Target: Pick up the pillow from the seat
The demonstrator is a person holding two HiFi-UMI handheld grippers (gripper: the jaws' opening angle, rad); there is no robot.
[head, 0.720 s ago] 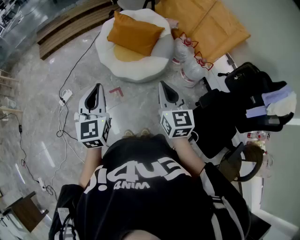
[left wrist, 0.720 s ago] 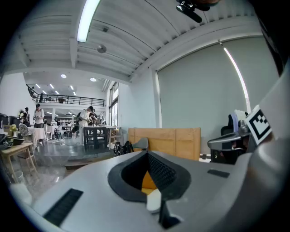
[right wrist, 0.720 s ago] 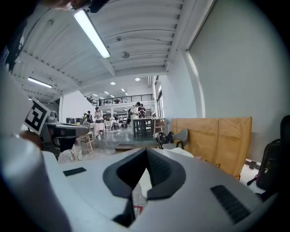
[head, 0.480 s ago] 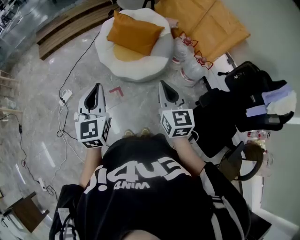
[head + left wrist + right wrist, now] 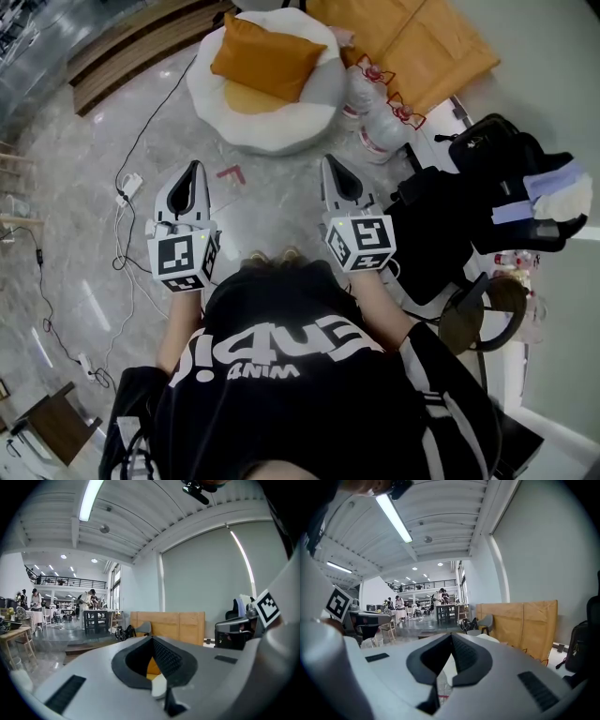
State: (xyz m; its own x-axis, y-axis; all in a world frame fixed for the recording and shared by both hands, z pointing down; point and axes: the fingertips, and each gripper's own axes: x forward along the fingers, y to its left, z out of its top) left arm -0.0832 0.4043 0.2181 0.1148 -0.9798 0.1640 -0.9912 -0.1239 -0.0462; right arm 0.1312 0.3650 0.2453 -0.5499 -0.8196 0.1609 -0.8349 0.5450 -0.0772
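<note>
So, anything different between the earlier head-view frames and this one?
Hardly anything. The head view has shifted a little, so the seat and orange pillow sit slightly higher in the picture. Nothing was gripped or released: left gripper and right gripper stay shut, empty, short of the seat.

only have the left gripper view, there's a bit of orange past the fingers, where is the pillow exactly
Observer: The orange pillow lies on the round white seat, straight ahead of you.
Operator: anything beside the seat
Observer: Two clear plastic items with red ties stand close by its right side.
Operator: right gripper holding anything
Observer: No, the right gripper is shut and empty.
</note>
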